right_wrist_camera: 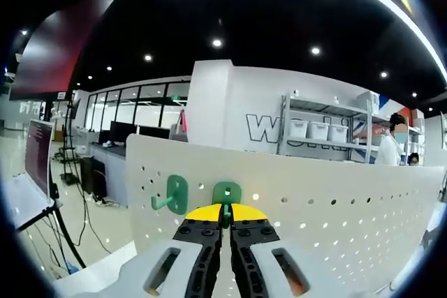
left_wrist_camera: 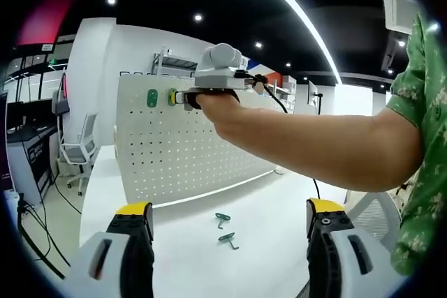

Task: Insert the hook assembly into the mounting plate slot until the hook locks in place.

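Left gripper view: white table (left_wrist_camera: 279, 228) w/ upright white pegboard (left_wrist_camera: 181, 151) standing along its far edge; two spare green hooks (left_wrist_camera: 225, 230) lie loose on the tabletop in front of the board, open surface all round them. Left gripper (left_wrist_camera: 230, 232) hangs over the near table edge, jaws wide apart, holding nothing. Person's forearm reaches across to the board's top edge. Right gripper view, close up: right gripper (right_wrist_camera: 225, 222) at the board's top-left corner, jaws pinched nearly closed on a green hook (right_wrist_camera: 226, 193) set against the board face; whether it's seated I can't tell. A second mounted hook (right_wrist_camera: 172, 195) sits just beside it, nearer the board's left edge.
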Motion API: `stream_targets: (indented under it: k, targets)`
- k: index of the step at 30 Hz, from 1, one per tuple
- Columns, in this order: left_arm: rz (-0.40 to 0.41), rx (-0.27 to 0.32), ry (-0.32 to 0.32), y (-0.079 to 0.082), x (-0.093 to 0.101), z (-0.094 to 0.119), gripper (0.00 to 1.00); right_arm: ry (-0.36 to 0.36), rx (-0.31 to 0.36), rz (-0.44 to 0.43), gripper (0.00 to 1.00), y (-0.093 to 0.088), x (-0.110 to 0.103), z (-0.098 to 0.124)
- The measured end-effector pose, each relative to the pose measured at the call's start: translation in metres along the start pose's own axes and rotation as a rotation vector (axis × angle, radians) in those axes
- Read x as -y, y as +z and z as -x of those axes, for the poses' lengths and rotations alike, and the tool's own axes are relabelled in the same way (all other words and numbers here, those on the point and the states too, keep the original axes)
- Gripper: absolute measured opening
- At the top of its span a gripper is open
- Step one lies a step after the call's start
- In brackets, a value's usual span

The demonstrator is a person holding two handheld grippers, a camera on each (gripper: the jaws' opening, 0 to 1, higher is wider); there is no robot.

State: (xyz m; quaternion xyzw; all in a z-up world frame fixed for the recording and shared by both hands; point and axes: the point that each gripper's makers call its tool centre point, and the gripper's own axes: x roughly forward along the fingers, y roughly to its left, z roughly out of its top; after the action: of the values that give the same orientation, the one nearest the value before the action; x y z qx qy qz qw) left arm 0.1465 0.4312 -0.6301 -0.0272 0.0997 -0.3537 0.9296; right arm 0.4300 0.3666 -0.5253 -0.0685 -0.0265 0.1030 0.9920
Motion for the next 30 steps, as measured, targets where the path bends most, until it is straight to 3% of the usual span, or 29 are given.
stream_targets:
  k: [8,30]
  targets:
    - [0.001,0.001,-0.004,-0.0004,-0.0008,-0.0001,0.92,-0.012,-0.005,0.031,0.02,-0.0015,-0.0013,-0.0009]
    - [0.013,0.005,-0.011,-0.0064,-0.0063,0.0075,0.91,-0.099,-0.017,0.003,0.02,-0.0017,-0.0008,-0.0026]
